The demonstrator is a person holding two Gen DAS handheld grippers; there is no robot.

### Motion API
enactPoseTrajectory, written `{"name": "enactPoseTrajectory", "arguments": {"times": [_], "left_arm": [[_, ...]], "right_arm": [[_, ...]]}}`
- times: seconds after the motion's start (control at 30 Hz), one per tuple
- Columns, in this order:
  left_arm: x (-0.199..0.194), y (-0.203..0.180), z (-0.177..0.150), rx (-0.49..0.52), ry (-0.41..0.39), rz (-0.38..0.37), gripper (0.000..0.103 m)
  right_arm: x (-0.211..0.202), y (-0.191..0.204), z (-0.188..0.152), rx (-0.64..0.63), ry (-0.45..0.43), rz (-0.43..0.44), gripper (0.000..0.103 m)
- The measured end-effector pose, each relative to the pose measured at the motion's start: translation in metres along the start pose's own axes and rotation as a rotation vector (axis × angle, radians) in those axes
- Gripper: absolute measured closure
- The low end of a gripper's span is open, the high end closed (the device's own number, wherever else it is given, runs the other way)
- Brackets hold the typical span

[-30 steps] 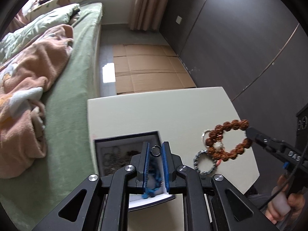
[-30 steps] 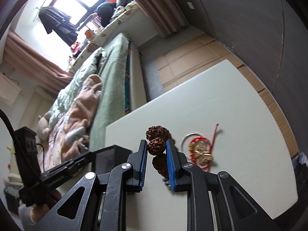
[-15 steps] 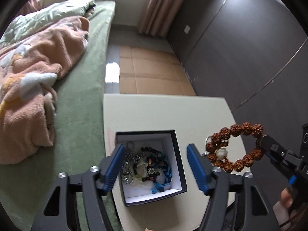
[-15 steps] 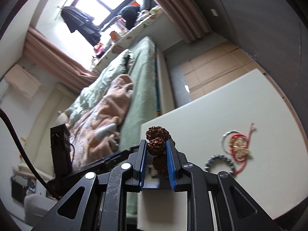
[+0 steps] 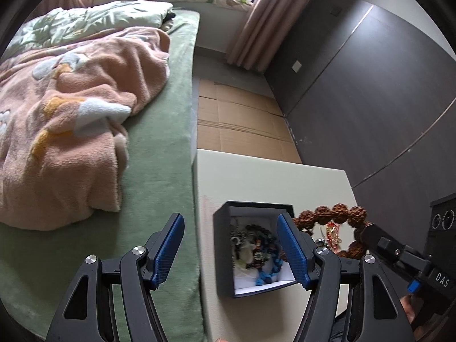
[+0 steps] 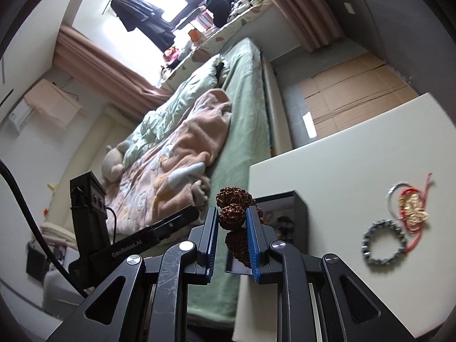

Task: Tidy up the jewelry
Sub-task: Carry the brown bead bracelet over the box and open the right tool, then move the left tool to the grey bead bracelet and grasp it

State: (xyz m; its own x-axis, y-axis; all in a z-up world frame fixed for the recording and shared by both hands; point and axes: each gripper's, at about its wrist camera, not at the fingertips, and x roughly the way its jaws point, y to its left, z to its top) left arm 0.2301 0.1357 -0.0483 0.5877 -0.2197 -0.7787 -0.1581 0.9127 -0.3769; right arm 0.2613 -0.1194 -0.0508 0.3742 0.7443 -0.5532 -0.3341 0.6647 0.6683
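Observation:
A dark jewelry box (image 5: 223,245) with a white lining stands near the left edge of the cream table (image 5: 265,176); it holds several pieces, among them a blue bead bracelet (image 5: 268,275). My left gripper (image 5: 232,252) is open and empty above the box's left side. My right gripper (image 6: 232,228) is shut on a brown seed-bead bracelet (image 6: 231,217) and holds it in the air beside the box (image 6: 299,216); the bracelet also shows in the left wrist view (image 5: 333,211). A grey metal bracelet (image 6: 383,240) and a red-cord gold charm (image 6: 413,211) lie on the table.
A bed with a green cover (image 5: 159,171) and a pink blanket (image 5: 71,119) runs along the table's left edge. Flattened cardboard (image 5: 239,125) covers the floor beyond the table. A dark wall (image 5: 370,99) stands to the right.
My left gripper opened, let the blue bracelet go into the box and drew back to the left. My right gripper carried the brown bracelet up and left toward the box.

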Motion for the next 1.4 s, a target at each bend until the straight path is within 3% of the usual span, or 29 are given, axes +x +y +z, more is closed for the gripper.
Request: {"name": "enactPoseTrajectory", "arguments": {"times": [0.13,0.17,0.2,0.27,0.43,0.67,0.9,1.03,1.17,1.23,1.3,1.4], "left_arm": [[-0.001,0.01,-0.001,-0.003,-0.001,0.012,0.034],[-0.001,0.012,-0.002,0.002,0.0,0.017,0.034],[-0.001,0.012,-0.002,0.006,0.0,0.019,0.034],[-0.003,0.013,-0.003,0.012,-0.006,0.019,0.034],[-0.007,0.006,-0.002,0.027,-0.025,-0.005,0.02],[0.001,-0.021,-0.006,0.095,-0.012,-0.013,0.02],[0.013,-0.05,-0.012,0.162,0.011,-0.024,0.02],[0.017,-0.069,-0.014,0.192,0.005,-0.033,0.02],[0.026,-0.092,-0.016,0.228,0.018,-0.053,0.02],[0.033,-0.103,-0.018,0.247,0.032,-0.055,0.02],[0.039,-0.113,-0.021,0.268,0.046,-0.057,0.02],[0.048,-0.129,-0.026,0.305,0.059,-0.056,0.02]], "right_arm": [[0.022,0.002,-0.001,0.028,0.076,-0.005,0.08],[0.027,0.001,0.0,0.039,0.101,-0.006,0.068],[0.028,-0.001,0.001,0.049,0.113,-0.018,0.042],[0.021,-0.007,0.0,0.066,0.091,-0.048,0.028],[-0.01,-0.017,0.002,0.053,0.031,-0.084,0.028],[-0.048,-0.034,0.004,0.032,-0.063,-0.21,0.028],[-0.076,-0.066,0.005,0.071,-0.082,-0.282,0.028],[-0.088,-0.087,0.003,0.13,-0.067,-0.269,0.028],[-0.091,-0.103,0.003,0.182,-0.021,-0.197,0.028],[-0.091,-0.111,0.002,0.206,-0.008,-0.194,0.023],[-0.09,-0.115,0.0,0.214,-0.008,-0.206,0.011],[-0.09,-0.127,0.0,0.246,0.002,-0.221,0.008]]}}
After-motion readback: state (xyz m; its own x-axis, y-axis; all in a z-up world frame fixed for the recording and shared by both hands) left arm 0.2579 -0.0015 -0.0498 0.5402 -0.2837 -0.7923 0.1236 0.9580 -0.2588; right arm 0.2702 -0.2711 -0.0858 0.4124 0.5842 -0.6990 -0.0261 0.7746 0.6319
